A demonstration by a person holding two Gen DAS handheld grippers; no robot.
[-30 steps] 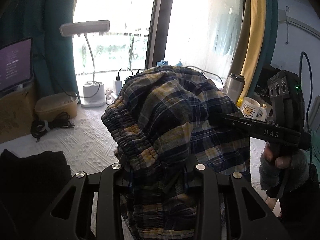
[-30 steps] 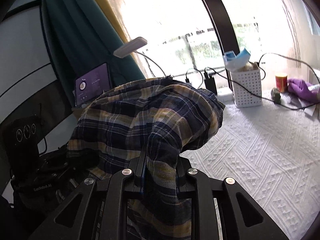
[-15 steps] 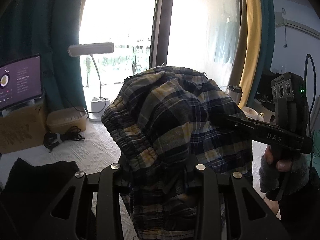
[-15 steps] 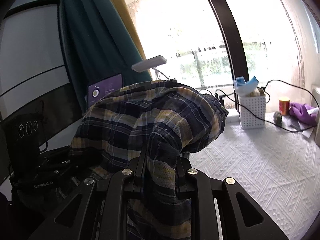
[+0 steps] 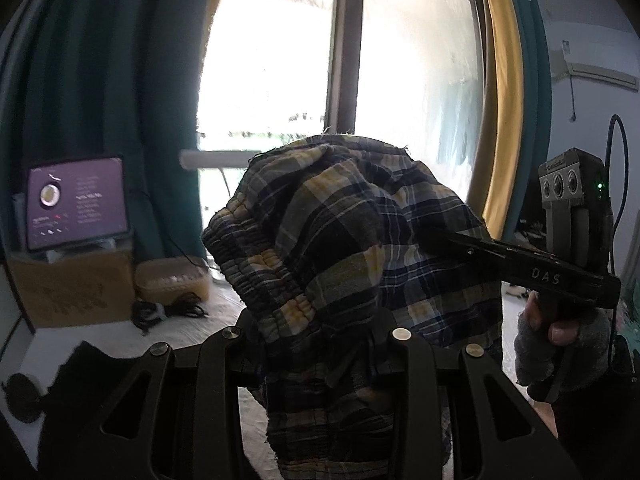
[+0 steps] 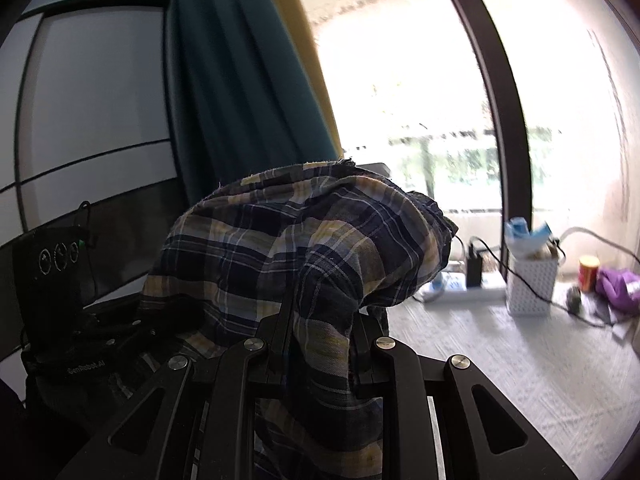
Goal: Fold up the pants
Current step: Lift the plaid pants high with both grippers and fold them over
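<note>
Navy, yellow and grey plaid pants [image 5: 344,248] hang bunched in the air above the white textured table [image 5: 192,324], held by both grippers. My left gripper [image 5: 320,344] is shut on the gathered elastic waistband, and cloth drapes over and hides its fingertips. In the right wrist view the same pants [image 6: 288,248] drape over my right gripper [image 6: 320,344], which is shut on a fold of the fabric. From the left wrist view the right gripper [image 5: 436,240] reaches in from the right, its tips buried in the cloth, held by a gloved hand [image 5: 560,340].
A dark garment [image 5: 72,380] lies at the table's left front. Behind it are a cardboard box [image 5: 68,292], a lit tablet [image 5: 76,200], a lidded tub [image 5: 172,284] and coiled cable. A white basket [image 6: 530,280], power strip [image 6: 464,290], can and purple cloth [image 6: 618,286] line the window side.
Both grippers have risen with the pants and tipped upward, so the table and the desk lamp have dropped lower in both views. Both grips on the cloth are unchanged.
</note>
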